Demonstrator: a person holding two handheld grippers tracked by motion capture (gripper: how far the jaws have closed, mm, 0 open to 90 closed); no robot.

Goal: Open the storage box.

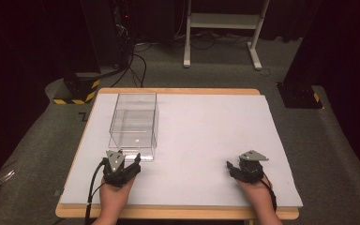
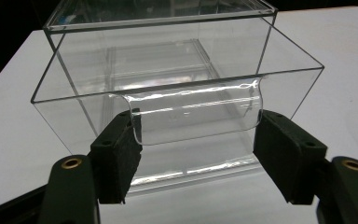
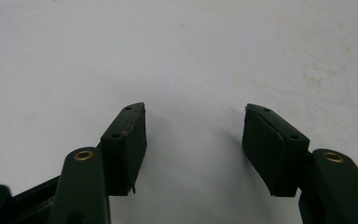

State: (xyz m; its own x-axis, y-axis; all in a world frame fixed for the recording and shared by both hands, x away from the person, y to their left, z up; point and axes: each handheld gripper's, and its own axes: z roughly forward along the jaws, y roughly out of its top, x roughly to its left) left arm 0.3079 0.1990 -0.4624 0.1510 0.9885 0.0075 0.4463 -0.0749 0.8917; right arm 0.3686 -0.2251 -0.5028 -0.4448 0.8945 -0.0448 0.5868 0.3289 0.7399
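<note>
— Where does the clear box [image 1: 133,126] sit?

— On the white surface [image 1: 206,140], toward its far-left part. It is a see-through plastic box with an open top, upright. A second clear piece stands against it on the near side, with a curved cut-out in its front wall; the left gripper view shows that notch well [image 2: 196,114]. Whether the two are one unit or a box and a drawer I cannot tell.

— And the left claw [image 1: 130,161]?

— Just on the near side of the box, held in the person's left hand [image 1: 115,197]. Its jaws are spread wide. In the left gripper view [image 2: 196,154] the two black pads stand either side of the notch. The left pad looks to be right at the clear wall's edge, perhaps touching; the other pad stands apart from the box. Nothing is pinched between them.

— The right claw [image 1: 232,168]?

— Well apart from the box, off toward the near-right part of the surface, held low in the right hand [image 1: 258,192]. Jaws spread as well. The right gripper view [image 3: 193,140] has bare white surface between the pads, faintly stained.

— Anything past the box?

— Grey carpet [image 1: 215,75], dark cables [image 1: 138,61] trailing on it, and a white frame stand [image 1: 222,28] beyond the surface's far edge.
</note>
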